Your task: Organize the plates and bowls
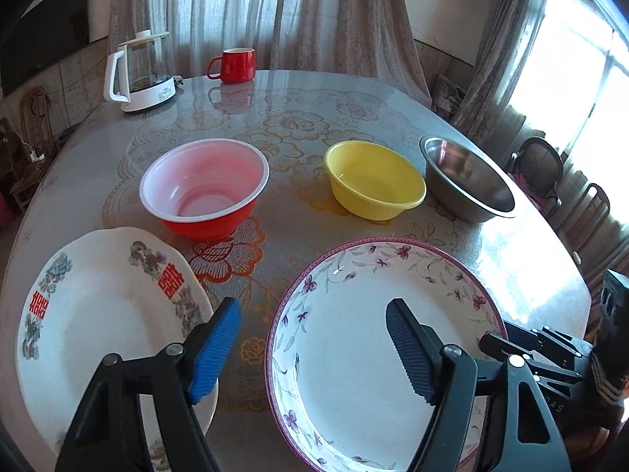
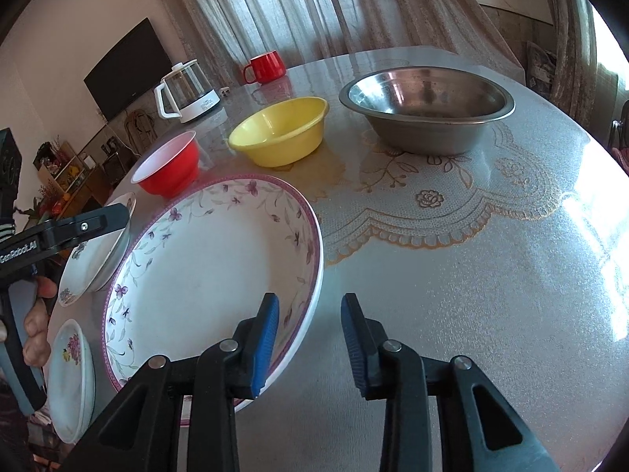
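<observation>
Between the parted right tongs [image 2: 310, 338] sits the floral plate's [image 2: 204, 259] rim.

Daylight floods in from the window [image 1: 589, 90] far off to the right of the left gripper [image 1: 314, 338], blown out to plain white there. It throws strong glare on the glossy table cover [image 2: 452, 275]: a white patch ahead-right of the right gripper [image 2: 310, 338], at the table's right edge. The curtains [image 2: 298, 11] beyond glow softly. The steel bowl [image 2: 426, 104] carries bright reflections inside. Shadows are soft and short. Both views are sharp, bent hard at the rims by fisheye, with dark corners. The gripper bodies nearest each lens read as near-black silhouettes.
</observation>
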`<state>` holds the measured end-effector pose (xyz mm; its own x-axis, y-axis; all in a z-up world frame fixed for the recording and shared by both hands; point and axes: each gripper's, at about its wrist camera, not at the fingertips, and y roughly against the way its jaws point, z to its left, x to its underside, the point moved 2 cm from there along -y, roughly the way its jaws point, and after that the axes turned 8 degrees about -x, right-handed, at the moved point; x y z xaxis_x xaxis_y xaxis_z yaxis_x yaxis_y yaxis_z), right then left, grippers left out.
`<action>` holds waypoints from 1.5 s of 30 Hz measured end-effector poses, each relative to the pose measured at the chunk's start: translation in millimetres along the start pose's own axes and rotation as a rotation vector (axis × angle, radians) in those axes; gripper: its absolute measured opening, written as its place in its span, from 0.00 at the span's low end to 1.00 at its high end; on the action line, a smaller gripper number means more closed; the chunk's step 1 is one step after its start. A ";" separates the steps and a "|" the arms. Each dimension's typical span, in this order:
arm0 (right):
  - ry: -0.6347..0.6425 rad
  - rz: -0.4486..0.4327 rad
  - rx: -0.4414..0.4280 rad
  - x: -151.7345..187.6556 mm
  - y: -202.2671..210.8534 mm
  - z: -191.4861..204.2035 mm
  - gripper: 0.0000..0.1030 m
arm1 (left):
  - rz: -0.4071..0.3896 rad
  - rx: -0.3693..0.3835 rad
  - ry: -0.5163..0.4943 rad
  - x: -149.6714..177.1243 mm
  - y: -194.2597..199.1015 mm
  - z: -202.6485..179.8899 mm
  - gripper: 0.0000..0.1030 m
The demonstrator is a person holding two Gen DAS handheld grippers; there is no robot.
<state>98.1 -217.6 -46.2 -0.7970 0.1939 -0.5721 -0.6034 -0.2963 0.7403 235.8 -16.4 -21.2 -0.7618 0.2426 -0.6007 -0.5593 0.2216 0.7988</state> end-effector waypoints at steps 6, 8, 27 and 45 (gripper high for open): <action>0.045 0.003 0.015 0.7 -3.1 3.0 0.32 | 0.051 0.012 -0.092 -10.1 -26.3 -7.5 0.59; 0.046 0.004 0.014 -0.5 -4.1 3.2 0.32 | 0.069 0.021 -0.123 -11.1 -34.4 -8.9 0.57; 0.064 0.032 -0.007 -2.3 -9.0 6.1 0.18 | 0.075 -0.054 -0.147 -1.0 -24.8 -14.7 0.41; 0.012 0.058 0.039 -3.2 4.5 -16.2 0.15 | 0.058 -0.061 -0.126 42.2 6.6 -44.7 0.41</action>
<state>98.4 -234.7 -46.8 -0.8301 0.1666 -0.5321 -0.5574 -0.2698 0.7852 185.3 -46.9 -39.8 -0.7488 0.3705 -0.5496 -0.5372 0.1464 0.8306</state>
